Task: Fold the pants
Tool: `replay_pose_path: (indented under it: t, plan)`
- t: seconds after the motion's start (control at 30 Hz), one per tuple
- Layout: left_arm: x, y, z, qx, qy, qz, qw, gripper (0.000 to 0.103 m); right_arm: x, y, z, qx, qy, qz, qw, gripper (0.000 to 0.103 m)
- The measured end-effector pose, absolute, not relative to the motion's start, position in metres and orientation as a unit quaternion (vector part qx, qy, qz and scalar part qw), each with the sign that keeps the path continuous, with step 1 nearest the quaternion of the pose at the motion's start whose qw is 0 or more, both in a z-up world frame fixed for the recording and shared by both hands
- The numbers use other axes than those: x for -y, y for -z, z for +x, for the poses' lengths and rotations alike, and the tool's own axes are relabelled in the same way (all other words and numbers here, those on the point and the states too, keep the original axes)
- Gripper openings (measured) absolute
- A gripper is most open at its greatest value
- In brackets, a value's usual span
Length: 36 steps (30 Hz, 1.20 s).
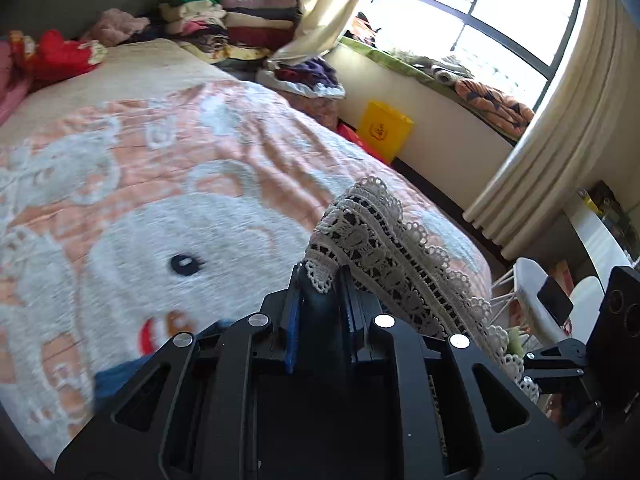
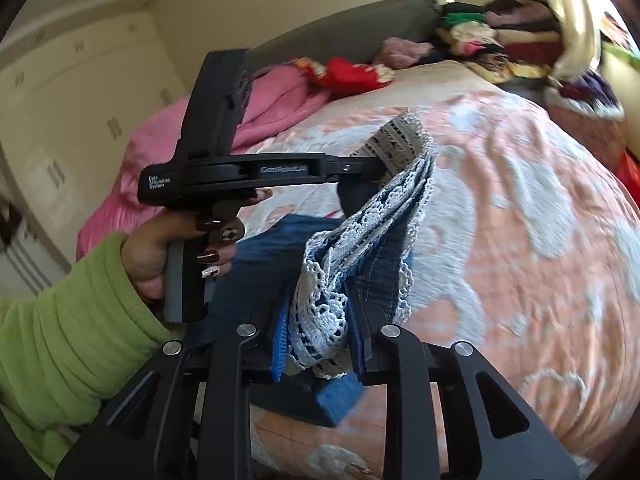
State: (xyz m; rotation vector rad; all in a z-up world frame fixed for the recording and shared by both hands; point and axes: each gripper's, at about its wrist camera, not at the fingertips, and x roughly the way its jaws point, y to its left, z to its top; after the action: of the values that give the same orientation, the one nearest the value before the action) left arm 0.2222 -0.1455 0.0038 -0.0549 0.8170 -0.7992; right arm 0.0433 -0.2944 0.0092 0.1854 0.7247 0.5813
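pants (image 2: 372, 240), blue denim trimmed with white lace, hang lifted above the bed (image 2: 520, 208), gripped at two points, with the lower denim trailing onto the blanket near the bed's near edge. the bed carries a peach and white blanket with a cartoon face, and a pink quilt (image 2: 168, 148) bunches along its left edge. a stack of folded clothes (image 1: 240, 12) sits at the bed's far corner, close to the cream curtain (image 1: 560, 128) and the window. a red garment (image 1: 56, 56) lies along the bed's far edge by the grey headboard. a yellow bin (image 1: 384, 126) stands on the floor under the window sill.

the left hand-held gripper (image 2: 376, 166), carried by a hand (image 2: 176, 248) in a green sleeve, is clenched on the lace hem. the right hand-held gripper (image 2: 320, 344) is clenched on a bunch of lace and denim, the fabric pressed between its blue pads.
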Motion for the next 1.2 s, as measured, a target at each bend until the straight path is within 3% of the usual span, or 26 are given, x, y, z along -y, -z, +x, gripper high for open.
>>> replay_pose_path:
  t: [0.37, 0.43, 0.53, 0.63, 0.77, 1.2]
  plan:
    - [0.048, 0.044, 0.207, -0.421, 0.287, -0.120, 0.852, 0.015, 0.208, 0.019, 0.047, -0.407, -0.338, 0.019, 0.848, 0.023]
    - [0.025, 0.048, 0.204, -0.425, 0.260, -0.151, 0.854, 0.025, 0.195, 0.020, 0.044, -0.408, -0.346, 0.001, 0.845, 0.024]
    - [-0.002, 0.048, 0.199, -0.421, 0.232, -0.187, 0.857, 0.032, 0.187, 0.014, 0.028, -0.392, -0.361, -0.023, 0.846, 0.026]
    - [-0.025, 0.044, 0.188, -0.409, 0.222, -0.220, 0.858, 0.034, 0.193, 0.001, 0.011, -0.369, -0.373, -0.014, 0.851, 0.040]
    - [-0.032, 0.045, 0.175, -0.410, 0.241, -0.236, 0.847, 0.045, 0.206, -0.010, -0.003, -0.339, -0.368, -0.010, 0.866, 0.048]
    - [0.013, 0.044, 0.189, -0.451, 0.285, -0.260, 0.805, 0.058, 0.139, 0.051, -0.001, -0.350, -0.287, -0.243, 0.858, 0.048]
